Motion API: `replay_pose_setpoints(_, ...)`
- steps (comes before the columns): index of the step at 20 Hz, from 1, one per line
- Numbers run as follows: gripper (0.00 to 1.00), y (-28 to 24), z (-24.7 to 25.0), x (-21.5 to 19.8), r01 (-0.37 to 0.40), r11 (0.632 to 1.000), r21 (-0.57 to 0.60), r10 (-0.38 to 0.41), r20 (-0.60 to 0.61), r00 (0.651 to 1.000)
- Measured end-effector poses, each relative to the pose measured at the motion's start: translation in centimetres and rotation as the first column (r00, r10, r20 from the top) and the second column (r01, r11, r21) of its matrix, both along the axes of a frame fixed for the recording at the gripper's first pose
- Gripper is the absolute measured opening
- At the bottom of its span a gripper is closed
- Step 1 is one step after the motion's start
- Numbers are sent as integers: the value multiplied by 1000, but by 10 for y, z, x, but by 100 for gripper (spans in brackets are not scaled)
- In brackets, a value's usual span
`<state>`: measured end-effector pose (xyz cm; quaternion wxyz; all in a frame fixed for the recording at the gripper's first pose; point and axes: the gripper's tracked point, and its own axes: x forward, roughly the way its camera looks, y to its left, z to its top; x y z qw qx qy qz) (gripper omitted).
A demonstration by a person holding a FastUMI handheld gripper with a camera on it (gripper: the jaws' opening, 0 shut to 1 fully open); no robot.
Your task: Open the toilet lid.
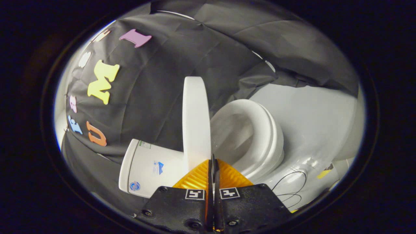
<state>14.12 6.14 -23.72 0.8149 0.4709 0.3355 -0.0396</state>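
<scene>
The view is rolled on its side. The white toilet lid [196,123] stands raised and shows edge-on, between the tank [148,169] and the seat ring [269,139] around the open bowl [237,133]. My gripper [213,160] is shut, its orange fingers [198,177] pressed together with nothing between them. The fingertips sit right at the lid's near edge, on the bowl side of it; I cannot tell whether they touch it.
Black cloth hangs as the booth's wall behind the tank. Pale glossy floor [312,113] spreads around the toilet base. A thin black cable [294,183] loops on the floor beside the base, with a yellow mark [325,172] nearby.
</scene>
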Motion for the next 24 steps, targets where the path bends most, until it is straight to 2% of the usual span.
replay_pose_setpoints(10, 4, 27, 39, 5, -46, 990, -136, 49, 23, 999)
replay_pose_setpoints(24, 5, 65, 80, 11, -90, 953, -290, 114, 68, 991)
